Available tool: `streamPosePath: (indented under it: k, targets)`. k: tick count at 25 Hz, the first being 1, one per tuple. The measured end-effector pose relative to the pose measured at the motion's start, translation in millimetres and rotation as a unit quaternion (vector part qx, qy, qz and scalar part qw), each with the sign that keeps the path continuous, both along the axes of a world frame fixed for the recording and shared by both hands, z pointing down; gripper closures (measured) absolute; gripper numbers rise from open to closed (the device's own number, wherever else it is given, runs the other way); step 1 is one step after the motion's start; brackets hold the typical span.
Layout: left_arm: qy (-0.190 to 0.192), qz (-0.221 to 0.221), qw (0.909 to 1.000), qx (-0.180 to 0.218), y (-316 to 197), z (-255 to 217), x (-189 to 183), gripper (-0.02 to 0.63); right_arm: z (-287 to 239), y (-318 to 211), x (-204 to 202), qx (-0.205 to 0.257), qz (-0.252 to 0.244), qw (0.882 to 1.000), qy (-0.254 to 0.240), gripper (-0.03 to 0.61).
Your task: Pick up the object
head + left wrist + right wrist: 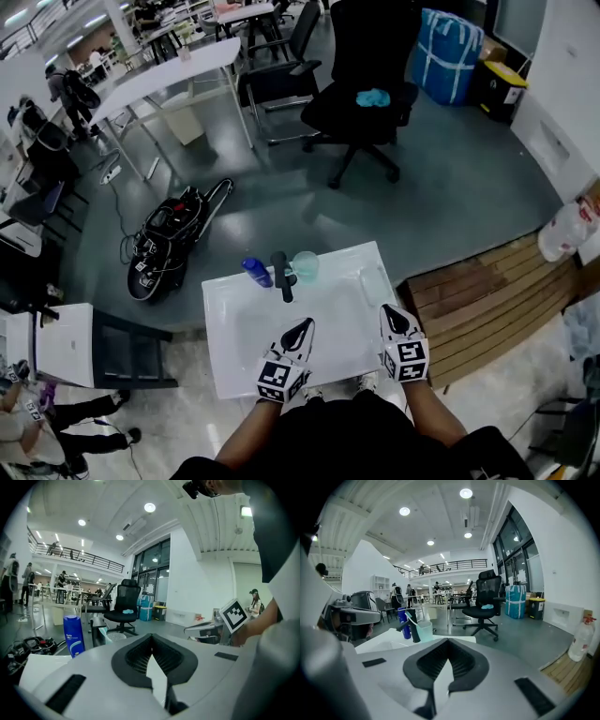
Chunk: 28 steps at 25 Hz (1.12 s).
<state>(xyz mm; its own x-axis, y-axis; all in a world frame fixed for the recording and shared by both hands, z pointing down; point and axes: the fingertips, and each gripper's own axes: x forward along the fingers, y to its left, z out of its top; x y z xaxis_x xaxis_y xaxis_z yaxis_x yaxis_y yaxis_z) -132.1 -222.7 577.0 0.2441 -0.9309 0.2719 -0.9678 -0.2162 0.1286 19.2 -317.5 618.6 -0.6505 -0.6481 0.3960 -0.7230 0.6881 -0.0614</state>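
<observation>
A white basin top (330, 349) carries a blue bottle (255, 272), a black tap (281, 275) and a pale green cup (305, 266) along its far edge. My left gripper (299, 331) and right gripper (394, 320) hover over the near half, both shut and holding nothing, well short of those objects. In the left gripper view the jaws (151, 641) are together, with the blue bottle (73, 635) ahead to the left. Past the closed jaws (447, 645) of the right gripper view stand the bottle (403, 622), tap (411, 629) and cup (424, 631), which holds a toothbrush (409, 617).
A black office chair (361, 89) stands on the grey floor beyond the basin. A black bag of gear (169, 239) lies to the far left, wooden boards (487, 295) to the right, and a white side table (61, 345) to the left.
</observation>
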Motion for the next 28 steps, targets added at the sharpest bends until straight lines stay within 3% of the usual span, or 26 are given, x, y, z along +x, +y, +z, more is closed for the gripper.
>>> streamPosePath:
  k: [15,21,23,28]
  targets:
    - [0.005,-0.030,0.9989,-0.035,-18,29,7,0.600,55,-38,12,-0.041,-0.009,0.998,0.043,0.561]
    - [0.005,-0.037,0.9983,-0.046,-25,35,6,0.600,74,-62,23,-0.052,0.021,0.996,0.069,0.556]
    - [0.004,-0.039,0.9981,-0.048,-28,35,5,0.600,81,-67,24,-0.061,0.022,0.995,0.077,0.504]
    - [0.002,-0.045,0.9977,-0.050,-32,36,0,0.600,103,-80,22,-0.086,0.022,0.991,0.100,0.485]
